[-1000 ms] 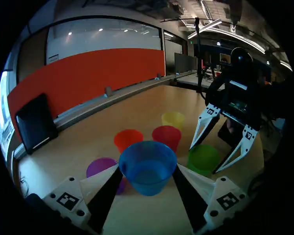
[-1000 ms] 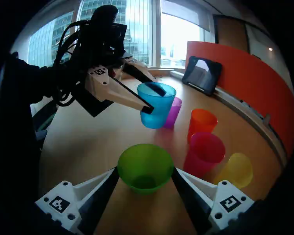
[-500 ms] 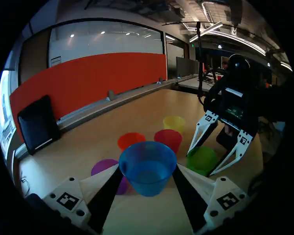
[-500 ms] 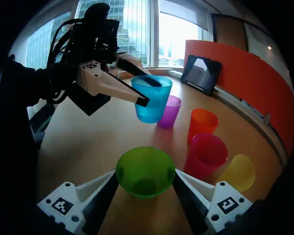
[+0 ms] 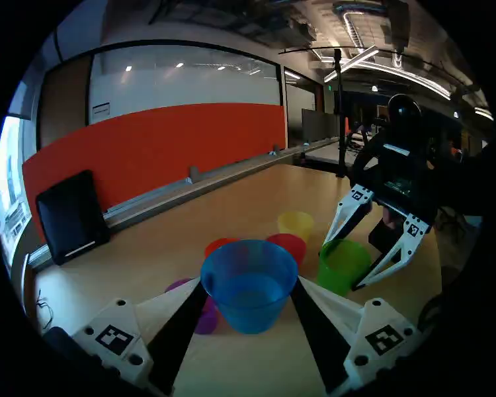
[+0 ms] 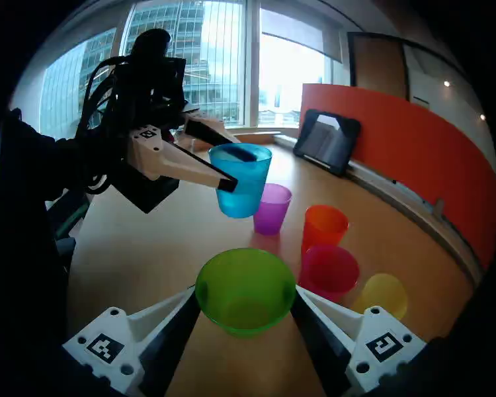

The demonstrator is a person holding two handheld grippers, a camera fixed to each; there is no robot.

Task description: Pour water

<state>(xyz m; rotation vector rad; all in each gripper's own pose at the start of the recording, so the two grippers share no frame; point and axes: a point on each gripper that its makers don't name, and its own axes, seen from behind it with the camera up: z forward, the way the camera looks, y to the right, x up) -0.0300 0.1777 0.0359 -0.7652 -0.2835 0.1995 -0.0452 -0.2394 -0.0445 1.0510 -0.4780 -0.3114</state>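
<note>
Our left gripper (image 5: 248, 286) holds the blue cup (image 5: 249, 298) tight above the surface (image 6: 135, 245); our right gripper (image 6: 245, 292) grips the green cup (image 6: 246, 281).

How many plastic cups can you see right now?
6: blue cup in the left gripper, green cup in the right gripper; purple cup, orange cup, red cup, yellow cup on the table. None looks hidden.

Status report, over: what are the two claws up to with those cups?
Left claw shut on blue cup, water inside, held above table. Right claw shut on green cup. Alongside, not between: purple cup, orange cup, red cup, yellow cup.
</note>
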